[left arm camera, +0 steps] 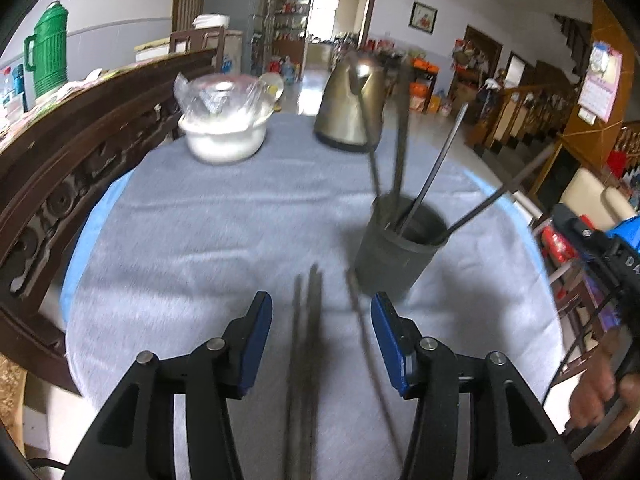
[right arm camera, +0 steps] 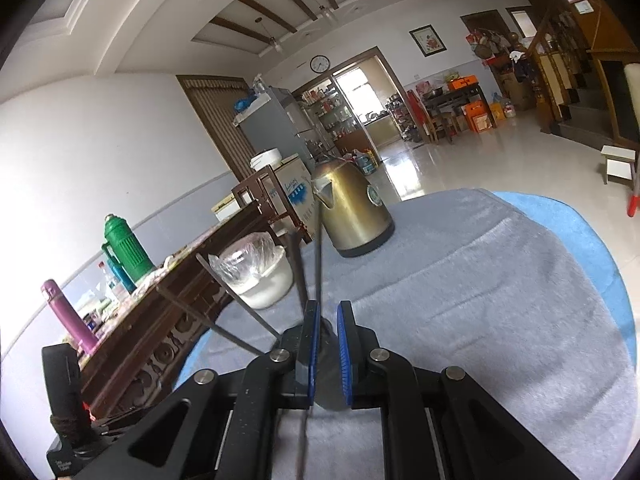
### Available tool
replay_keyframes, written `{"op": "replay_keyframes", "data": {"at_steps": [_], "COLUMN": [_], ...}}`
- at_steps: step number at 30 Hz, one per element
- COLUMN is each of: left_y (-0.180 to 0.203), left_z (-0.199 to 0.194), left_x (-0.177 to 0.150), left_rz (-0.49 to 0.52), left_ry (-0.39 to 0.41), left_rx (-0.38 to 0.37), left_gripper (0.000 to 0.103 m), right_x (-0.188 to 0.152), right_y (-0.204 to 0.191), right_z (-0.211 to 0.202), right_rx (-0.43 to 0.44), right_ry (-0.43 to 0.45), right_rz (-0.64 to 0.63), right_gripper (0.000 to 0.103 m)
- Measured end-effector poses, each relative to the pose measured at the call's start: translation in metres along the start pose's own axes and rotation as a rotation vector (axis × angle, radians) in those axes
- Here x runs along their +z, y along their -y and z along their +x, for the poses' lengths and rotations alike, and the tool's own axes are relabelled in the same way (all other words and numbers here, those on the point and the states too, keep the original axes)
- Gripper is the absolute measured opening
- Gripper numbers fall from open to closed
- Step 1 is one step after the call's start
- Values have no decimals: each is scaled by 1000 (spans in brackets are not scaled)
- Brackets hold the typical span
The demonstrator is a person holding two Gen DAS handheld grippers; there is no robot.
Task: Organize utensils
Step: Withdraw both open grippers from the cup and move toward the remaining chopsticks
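The counter [left arm camera: 208, 220], draped in a grey cloth over a blue cover, carries everything. At its far side stand a brass-coloured kettle [left arm camera: 350, 106] and, to its left, a white bowl [left arm camera: 222, 136] covered in clear plastic wrap. Nearer, on the right, sits a dark grey utensil holder [left arm camera: 396, 256] with four chopsticks [left arm camera: 434, 172] leaning out of it. Three more chopsticks [left arm camera: 306, 344] lie flat on the cloth just beside the holder, two of them between the left gripper [left arm camera: 322, 334] fingers, whose jaws stand open and touch nothing. The right gripper [right arm camera: 328, 350] has its jaws nearly closed; a thin dark stick seems to run by its left pad, though blur hides whether it is pinched.
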State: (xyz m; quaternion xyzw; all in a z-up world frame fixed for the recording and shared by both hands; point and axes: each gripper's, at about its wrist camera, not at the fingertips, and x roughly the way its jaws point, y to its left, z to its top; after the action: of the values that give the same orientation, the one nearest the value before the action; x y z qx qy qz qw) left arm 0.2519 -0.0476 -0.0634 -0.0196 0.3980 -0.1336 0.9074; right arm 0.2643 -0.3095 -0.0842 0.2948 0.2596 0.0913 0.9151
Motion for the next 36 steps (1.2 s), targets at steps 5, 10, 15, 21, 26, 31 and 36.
{"op": "replay_keyframes", "data": {"at_steps": [5,10,15,21,26,31,36], "left_y": [-10,-6,13,32,39,39,40], "left_z": [1,1,1,-5,-11,-21,-34], "left_x": [-20,-32,-41,-48,-51,-56,-57], "left_rz": [-10,12,65,115,146,156,155], "left_ry": [-56,-100,-146,-188,-210,-242,-262], "left_rx": [54,88,110,145,188,240,284], "left_gripper": [53,54,56,58,59,59,59], "right_x": [-23,-49,-67,-78,-78,-73,-68], "right_y": [21,44,51,44,45,53,63], "right_z": [-2,-4,-13,-17,-25,-34,-42], "right_rx": [-33,-44,-12,39,59,62,56], "right_ry": [-73,-149,-188,-211,-196,-168,-152], "right_rz": [-1,30,39,22,18,26,39], "right_gripper": [12,11,12,12,12,12,12]}}
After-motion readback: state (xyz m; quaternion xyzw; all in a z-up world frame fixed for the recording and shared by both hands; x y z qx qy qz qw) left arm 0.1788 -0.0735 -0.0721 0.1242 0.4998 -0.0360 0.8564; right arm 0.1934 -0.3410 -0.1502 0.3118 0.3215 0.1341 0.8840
